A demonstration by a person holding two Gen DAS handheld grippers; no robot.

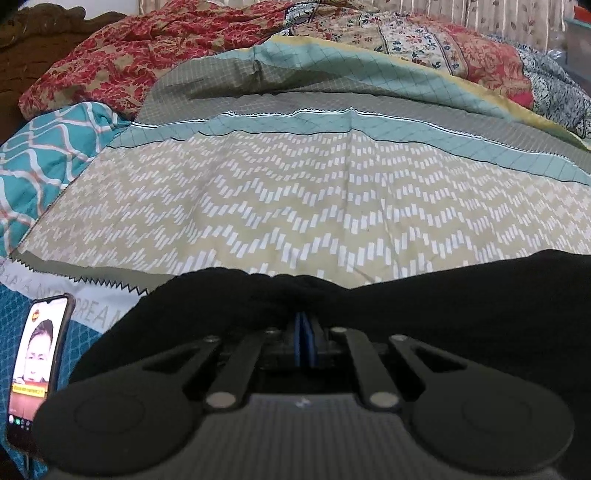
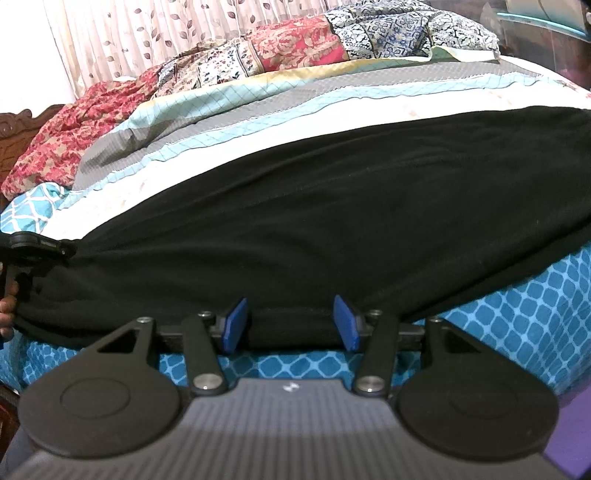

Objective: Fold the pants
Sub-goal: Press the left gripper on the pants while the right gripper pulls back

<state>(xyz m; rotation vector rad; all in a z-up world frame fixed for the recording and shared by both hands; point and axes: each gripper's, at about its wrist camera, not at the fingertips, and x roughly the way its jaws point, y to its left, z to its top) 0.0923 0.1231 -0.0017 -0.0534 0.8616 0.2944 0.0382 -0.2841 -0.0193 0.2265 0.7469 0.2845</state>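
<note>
Black pants lie lengthwise across the bed's patterned sheet. In the left wrist view my left gripper has its blue pads pressed together, with black cloth bunched over the tips. From the right wrist view that same gripper sits at the far left end of the pants, a hand on its handle. My right gripper stands open at the near edge of the pants. The hem lies between its blue pads and neither pad presses on it.
A phone with a lit screen lies on the bed's near left corner. Crumpled red and patchwork quilts pile along the far side. A teal patterned pillow sits left. Curtains hang behind, and a carved wooden headboard stands at the left.
</note>
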